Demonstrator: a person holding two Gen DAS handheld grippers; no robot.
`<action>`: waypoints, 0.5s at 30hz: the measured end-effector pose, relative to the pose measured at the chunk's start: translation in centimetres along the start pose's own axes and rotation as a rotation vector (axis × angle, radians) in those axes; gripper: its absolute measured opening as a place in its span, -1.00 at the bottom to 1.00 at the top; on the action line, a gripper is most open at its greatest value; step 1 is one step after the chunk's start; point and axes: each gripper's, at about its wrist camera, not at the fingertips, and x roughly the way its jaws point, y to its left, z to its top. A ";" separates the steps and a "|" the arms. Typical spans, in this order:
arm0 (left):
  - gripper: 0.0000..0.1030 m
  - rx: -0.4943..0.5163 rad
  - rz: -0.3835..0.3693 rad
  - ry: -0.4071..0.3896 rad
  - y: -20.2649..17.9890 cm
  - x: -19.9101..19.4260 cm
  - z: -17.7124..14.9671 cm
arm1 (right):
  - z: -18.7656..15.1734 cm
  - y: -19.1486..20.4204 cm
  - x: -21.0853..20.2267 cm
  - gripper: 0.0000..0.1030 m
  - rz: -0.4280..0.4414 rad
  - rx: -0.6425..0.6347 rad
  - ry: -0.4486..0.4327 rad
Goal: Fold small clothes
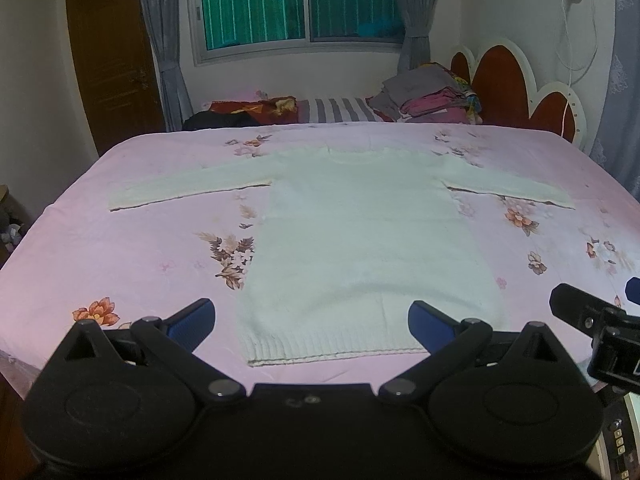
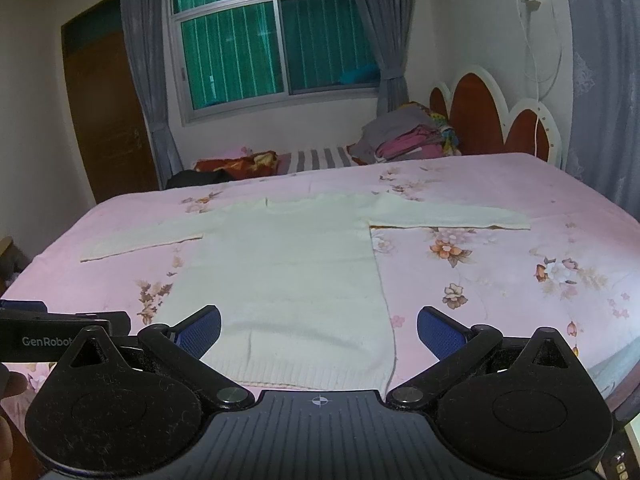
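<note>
A small white knitted sweater (image 1: 360,236) lies flat on the pink flowered bedsheet (image 1: 140,248), sleeves spread to both sides, ribbed hem toward me. It also shows in the right wrist view (image 2: 288,272). My left gripper (image 1: 310,326) is open and empty, its blue pads astride the hem's left and right ends, just above the cloth. My right gripper (image 2: 320,334) is open and empty over the hem's right corner. The right gripper's body shows at the right edge of the left wrist view (image 1: 592,320).
A pile of folded clothes (image 1: 432,100) sits at the far right by the red and white headboard (image 1: 516,80). A striped pillow (image 1: 340,110) and a red cloth (image 1: 256,108) lie along the far edge. A brown door (image 1: 108,60) stands left.
</note>
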 end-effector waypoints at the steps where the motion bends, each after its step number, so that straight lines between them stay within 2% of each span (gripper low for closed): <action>1: 0.99 0.000 0.000 0.001 0.0 0.0 0.0 | 0.1 0.0 0.1 1.00 0.001 -0.001 0.001; 15: 0.99 -0.004 0.005 0.000 0.2 0.0 0.1 | -0.4 -0.4 0.2 1.00 0.006 -0.006 -0.003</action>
